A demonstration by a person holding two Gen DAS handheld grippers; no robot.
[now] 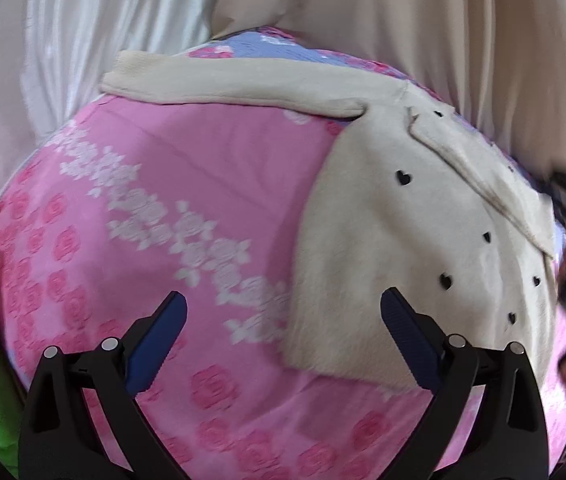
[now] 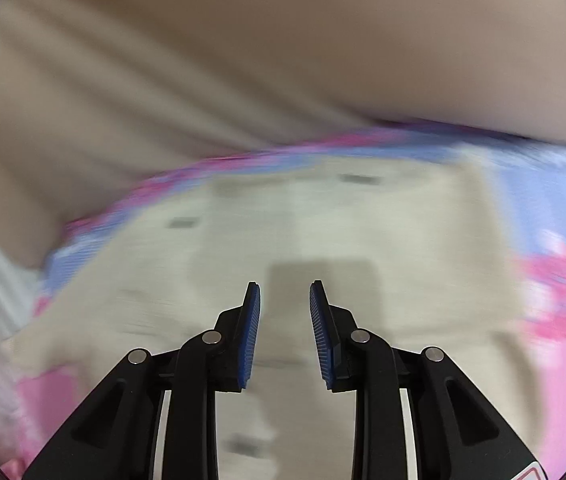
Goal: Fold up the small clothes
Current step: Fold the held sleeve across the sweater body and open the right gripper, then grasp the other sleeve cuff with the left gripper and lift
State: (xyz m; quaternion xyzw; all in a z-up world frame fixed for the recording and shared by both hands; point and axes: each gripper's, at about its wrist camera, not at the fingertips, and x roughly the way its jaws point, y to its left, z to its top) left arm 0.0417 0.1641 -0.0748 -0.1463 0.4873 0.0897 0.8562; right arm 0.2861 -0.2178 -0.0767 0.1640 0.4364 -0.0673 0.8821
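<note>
The cream top (image 1: pixel 423 240) lies flat on the pink bedspread (image 1: pixel 171 184), sleeve (image 1: pixel 235 82) stretched leftward. The left tool (image 1: pixel 283 300), spread wide and empty, hovers beside the top's left edge. The right tool (image 2: pixel 285 286), partly parted and empty, hangs directly over the top (image 2: pixel 323 220).

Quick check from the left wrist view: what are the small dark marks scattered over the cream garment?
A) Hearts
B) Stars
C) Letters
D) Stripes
A: the cream garment lying on the pink floral sheet carries small black heart shapes, such as the one at. The left gripper is open above it, holding nothing.
</note>
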